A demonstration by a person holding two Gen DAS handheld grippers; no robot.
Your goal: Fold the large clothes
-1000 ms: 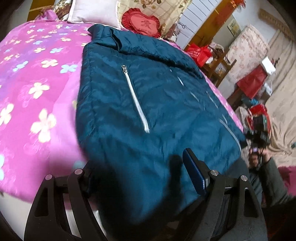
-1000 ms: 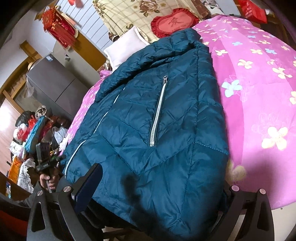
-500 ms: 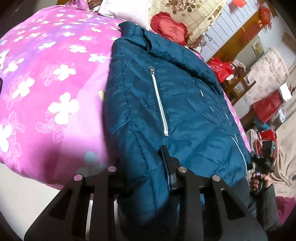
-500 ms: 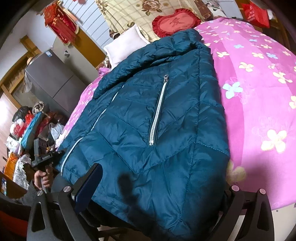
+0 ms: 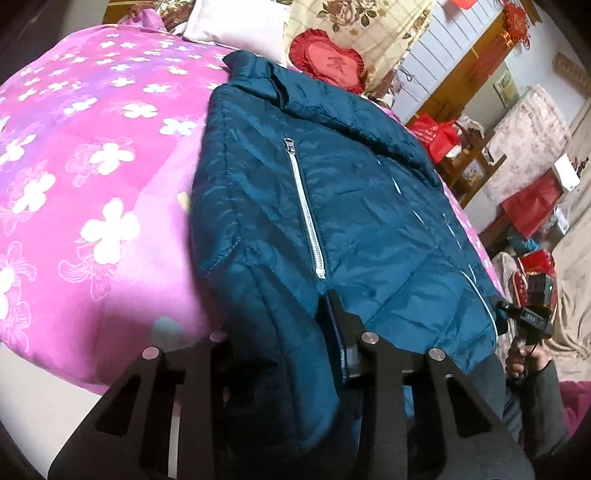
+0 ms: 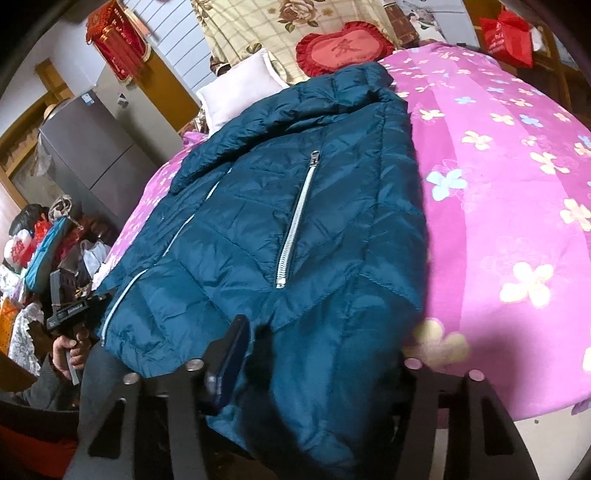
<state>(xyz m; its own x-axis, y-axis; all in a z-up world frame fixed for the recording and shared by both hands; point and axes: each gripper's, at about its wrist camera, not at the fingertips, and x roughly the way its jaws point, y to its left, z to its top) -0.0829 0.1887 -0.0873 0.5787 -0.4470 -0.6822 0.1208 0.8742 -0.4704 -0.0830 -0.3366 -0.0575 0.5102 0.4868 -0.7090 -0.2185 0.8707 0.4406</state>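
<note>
A soft, puffy, slippery teal quilted jacket is pinched at its hem by the narrowed left tongs, while the half-open right tongs, just closing, straddle the bulky hem.

This is a bedroom in a lived-in home. A bed with a pink floral quilt fills most of both views. At 12 o'clock lie a white pillow, a red heart-shaped cushion and a cream rose-print blanket. In the right wrist view a grey fridge stands at 9 o'clock beside a red hanging ornament. In the left wrist view, at 2 o'clock, red bags sit on a wooden rack.
</note>
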